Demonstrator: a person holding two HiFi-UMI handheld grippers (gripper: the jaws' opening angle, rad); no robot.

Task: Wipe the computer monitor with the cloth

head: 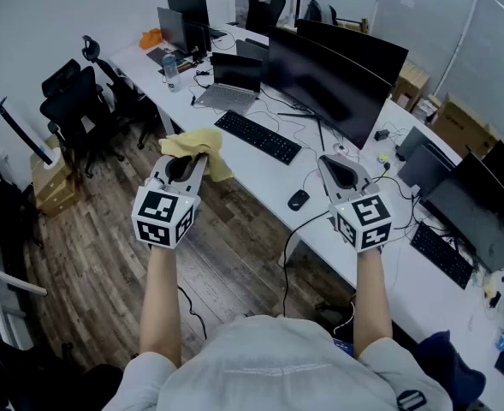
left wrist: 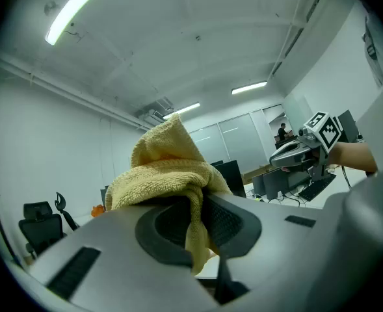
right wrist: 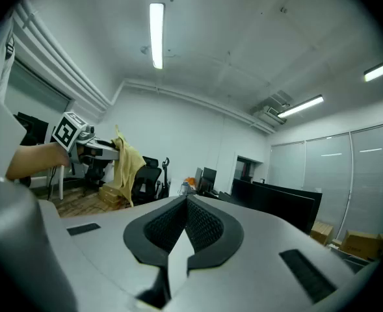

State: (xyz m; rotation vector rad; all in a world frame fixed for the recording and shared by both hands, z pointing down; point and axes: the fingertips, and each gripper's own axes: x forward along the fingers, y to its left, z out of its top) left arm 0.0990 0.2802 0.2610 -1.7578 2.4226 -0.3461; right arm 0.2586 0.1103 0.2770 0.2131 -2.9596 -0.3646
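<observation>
I hold two grippers out in front of me, over a wooden floor (head: 97, 298) at the near edge of a long white desk (head: 250, 171). Each one carries a cube with square black-and-white markers.

The left gripper (head: 186, 167) has its jaws pressed together on a yellow terry cloth (head: 202, 147). In the left gripper view, a fold of the cloth is pinched between the two dark pads. The rest bunches up above the jaws in a loose peak, and one strip hangs down through the pinch. The cloth is in the air, short of the desk edge and well apart from the screen.

The right gripper (head: 344, 175) is level with it, over the desk edge. In the right gripper view its jaws meet with nothing between them.

Just beyond the right gripper, a black mouse (head: 298, 199) sits on the desk with its cable trailing over the edge. Farther along lies a black keyboard (head: 257, 136).

Behind the keyboard stands the wide, curved computer monitor (head: 324, 80), dark, with neither gripper touching it.

Farther left on the same desk are a grey laptop (head: 230, 82) and a water bottle (head: 171, 72). Black office chairs (head: 79, 103) stand on the floor at far left.
</observation>
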